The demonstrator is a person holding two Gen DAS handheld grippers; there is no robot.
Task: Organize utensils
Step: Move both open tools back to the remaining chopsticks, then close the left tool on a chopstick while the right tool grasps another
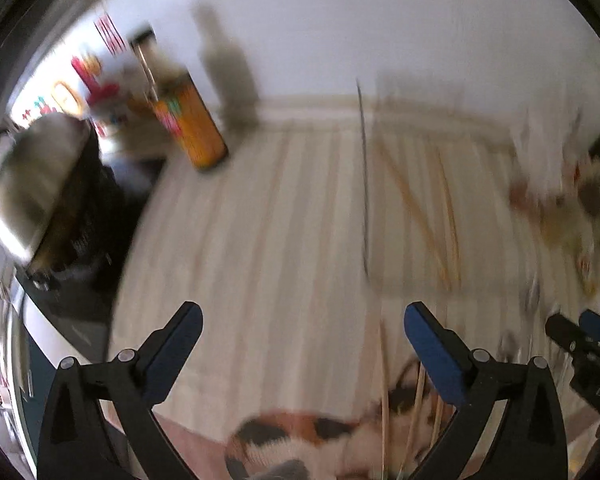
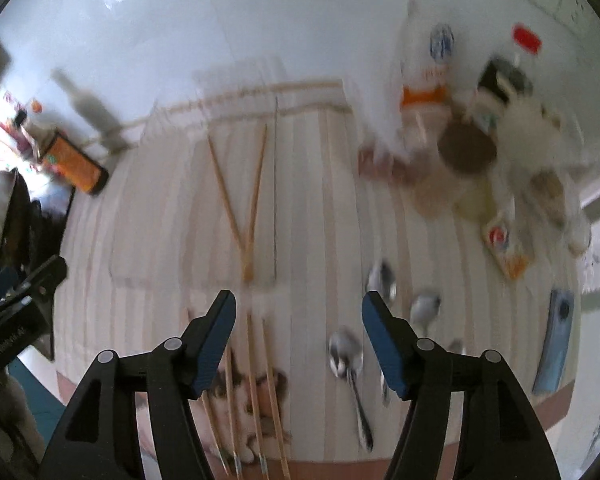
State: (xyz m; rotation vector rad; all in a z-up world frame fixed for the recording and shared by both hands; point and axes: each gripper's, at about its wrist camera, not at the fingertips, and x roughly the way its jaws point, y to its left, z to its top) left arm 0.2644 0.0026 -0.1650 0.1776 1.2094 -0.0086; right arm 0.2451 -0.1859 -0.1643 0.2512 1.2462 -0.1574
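Observation:
Both views are motion-blurred. A pair of wooden chopsticks (image 2: pixel 240 204) lies crossed in a clear tray (image 2: pixel 196 240) on the striped mat; the pair also shows in the left wrist view (image 1: pixel 428 216). Several more chopsticks (image 2: pixel 256 392) lie on the mat's cat picture, below my open, empty right gripper (image 2: pixel 298 316). Three metal spoons (image 2: pixel 346 354) lie to its right. My left gripper (image 1: pixel 302 326) is open and empty over the mat, with loose chopsticks (image 1: pixel 384 396) by its right finger.
An orange can (image 1: pixel 192 124), a grey bottle (image 1: pixel 230 76) and a steel kettle (image 1: pixel 32 176) stand at the left. Bags and jars (image 2: pixel 468 136) crowd the right. A blue phone-like slab (image 2: pixel 554 344) lies at the mat's right edge.

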